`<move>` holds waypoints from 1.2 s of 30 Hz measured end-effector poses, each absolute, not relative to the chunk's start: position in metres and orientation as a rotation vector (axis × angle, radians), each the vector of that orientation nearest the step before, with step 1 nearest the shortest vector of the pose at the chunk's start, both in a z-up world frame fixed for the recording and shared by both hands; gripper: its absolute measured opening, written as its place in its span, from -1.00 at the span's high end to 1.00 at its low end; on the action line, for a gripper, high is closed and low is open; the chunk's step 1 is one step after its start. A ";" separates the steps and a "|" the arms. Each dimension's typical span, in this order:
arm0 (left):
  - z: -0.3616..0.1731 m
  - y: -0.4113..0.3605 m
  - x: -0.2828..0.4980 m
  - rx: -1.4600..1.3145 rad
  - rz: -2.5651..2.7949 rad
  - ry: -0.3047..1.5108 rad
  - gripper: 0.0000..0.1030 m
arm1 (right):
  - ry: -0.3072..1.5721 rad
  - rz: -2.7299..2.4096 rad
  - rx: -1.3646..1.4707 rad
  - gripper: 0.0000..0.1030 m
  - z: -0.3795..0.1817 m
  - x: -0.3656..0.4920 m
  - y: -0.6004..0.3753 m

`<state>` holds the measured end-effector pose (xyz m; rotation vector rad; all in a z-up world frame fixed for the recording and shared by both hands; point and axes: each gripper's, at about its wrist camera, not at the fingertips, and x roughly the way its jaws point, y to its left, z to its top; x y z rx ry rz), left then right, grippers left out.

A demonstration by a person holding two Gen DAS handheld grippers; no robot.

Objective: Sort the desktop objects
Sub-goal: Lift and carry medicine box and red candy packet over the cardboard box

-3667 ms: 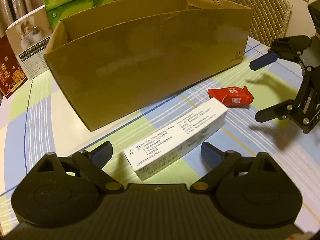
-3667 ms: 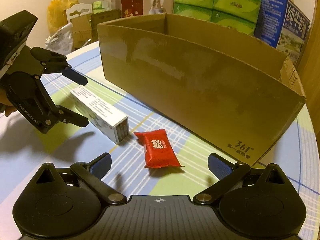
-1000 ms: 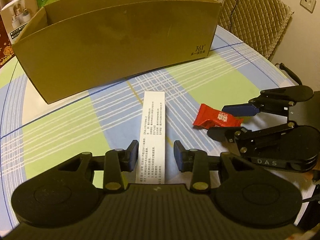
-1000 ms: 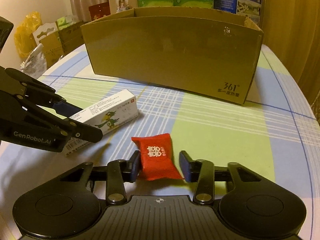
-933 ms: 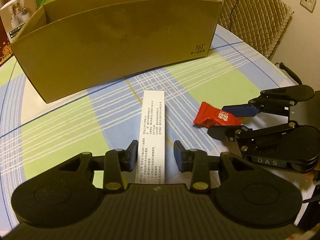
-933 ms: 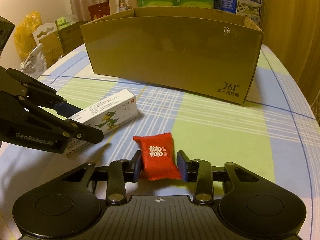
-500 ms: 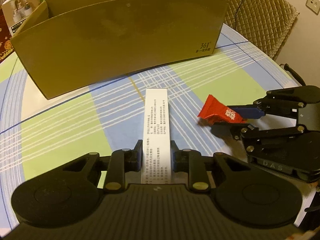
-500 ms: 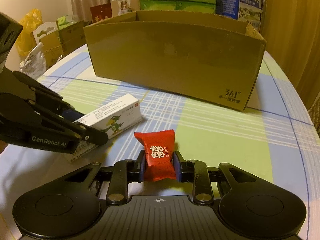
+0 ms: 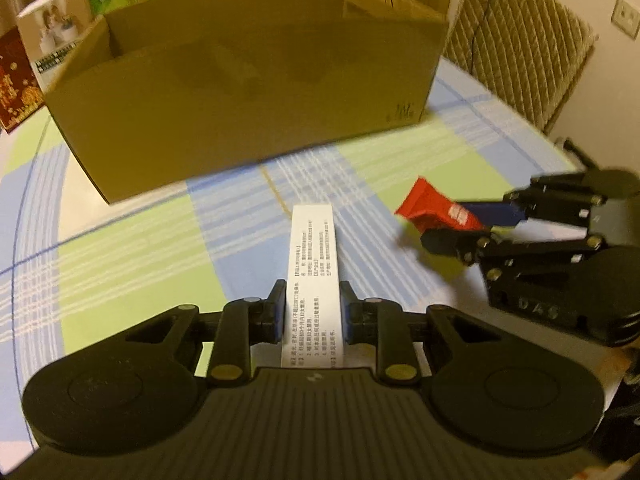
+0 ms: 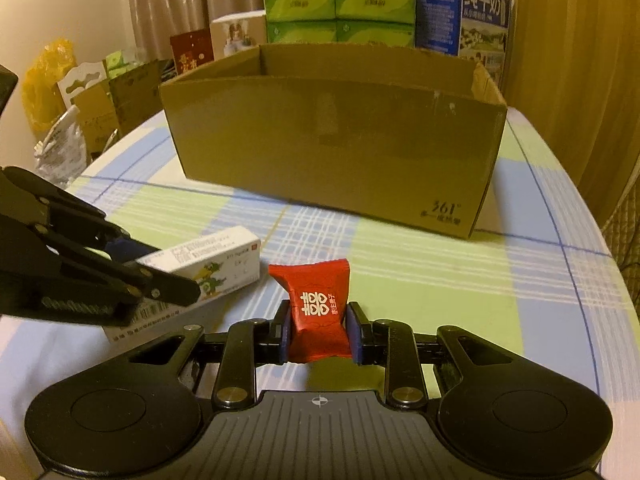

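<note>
Fingers of the left gripper (image 9: pixel 312 312) are clamped on the near end of a long white medicine box (image 9: pixel 314 276), which points straight ahead, away from the camera. In the right wrist view, the right gripper (image 10: pixel 319 334) pinches a red candy packet (image 10: pixel 316 312) between its blue pads, the packet's top standing up above them. About four seconds ago both claws were spread wide and both items lay flat on the checked tablecloth (image 10: pixel 440 280); a second ago the fingers were only closing in beside them. Now each item is gripped and seems raised off the cloth, the packet casting a shadow below it in the left wrist view. The two grippers sit side by side, near each other. Beyond them stands an open cardboard box (image 10: pixel 332 148), looming closer than before. Behind it are green tissue packs (image 10: pixel 340 8) and a blue milk carton (image 10: pixel 460 12).
</note>
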<state>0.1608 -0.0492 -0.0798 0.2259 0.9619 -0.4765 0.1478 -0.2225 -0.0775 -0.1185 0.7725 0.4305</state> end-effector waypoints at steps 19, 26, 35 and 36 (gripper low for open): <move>-0.074 -0.052 0.171 0.218 -0.454 0.909 0.59 | 0.755 0.431 -0.083 0.52 -0.071 0.154 -0.223; -0.039 -0.043 0.163 0.163 -0.434 0.845 0.59 | 0.707 0.434 -0.056 0.52 -0.049 0.150 -0.226; -0.019 -0.044 0.161 0.136 -0.391 0.840 0.59 | 0.632 0.435 -0.039 0.52 -0.012 0.144 -0.227; -0.017 -0.044 0.159 0.131 -0.387 0.836 0.59 | 0.624 0.436 -0.039 0.52 -0.009 0.143 -0.227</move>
